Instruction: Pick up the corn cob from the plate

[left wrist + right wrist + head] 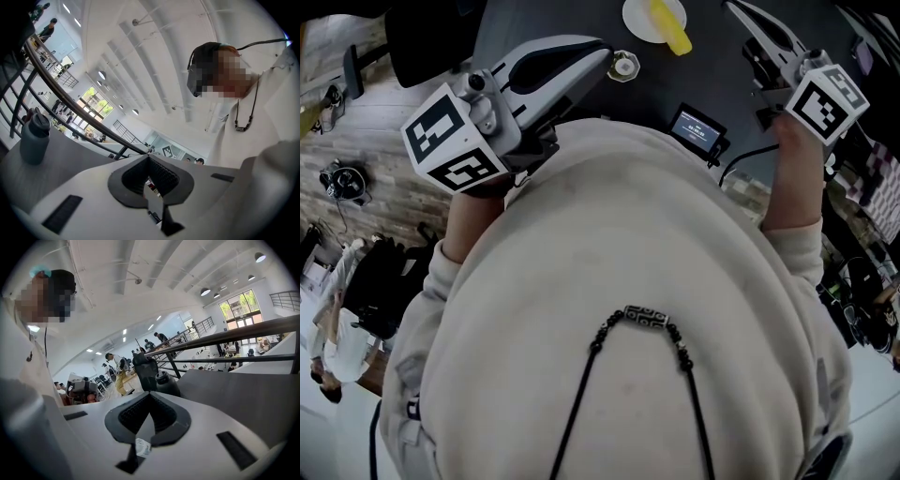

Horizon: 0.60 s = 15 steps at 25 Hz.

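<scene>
A yellow corn cob (671,28) lies on a white plate (637,21) at the far edge of the dark table (712,70) in the head view. My left gripper (602,50) is held over the table's near edge, down and left of the plate and apart from it. Its pads meet at the tip with nothing between them (149,157). My right gripper (734,7) is to the right of the plate, also clear of it, and is shut and empty (150,394). Neither gripper view shows the corn or the plate.
A small round cup (624,66) stands near the left gripper's tip. A small device with a lit screen (697,127) sits at the table's near edge. A grey bottle (33,140) and a dark bottle (166,383) stand on the table, railings behind.
</scene>
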Available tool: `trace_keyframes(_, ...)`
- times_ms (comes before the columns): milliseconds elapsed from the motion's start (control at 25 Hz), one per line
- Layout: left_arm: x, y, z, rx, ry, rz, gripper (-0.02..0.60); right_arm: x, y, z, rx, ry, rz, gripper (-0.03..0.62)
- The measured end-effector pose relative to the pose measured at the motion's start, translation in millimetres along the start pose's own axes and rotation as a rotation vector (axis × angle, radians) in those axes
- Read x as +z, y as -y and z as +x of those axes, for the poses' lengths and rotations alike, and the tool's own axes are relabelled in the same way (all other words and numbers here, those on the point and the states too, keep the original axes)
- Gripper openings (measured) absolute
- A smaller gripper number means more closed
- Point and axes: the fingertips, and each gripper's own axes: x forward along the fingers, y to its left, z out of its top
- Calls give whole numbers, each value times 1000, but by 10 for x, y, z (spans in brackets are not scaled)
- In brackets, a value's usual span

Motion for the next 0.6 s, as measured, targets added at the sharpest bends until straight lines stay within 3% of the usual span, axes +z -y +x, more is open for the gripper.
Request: trace_keyframes(600, -55, -148, -92, 16, 2, -44, 0, -397, 325, 336, -63, -125, 39, 17)
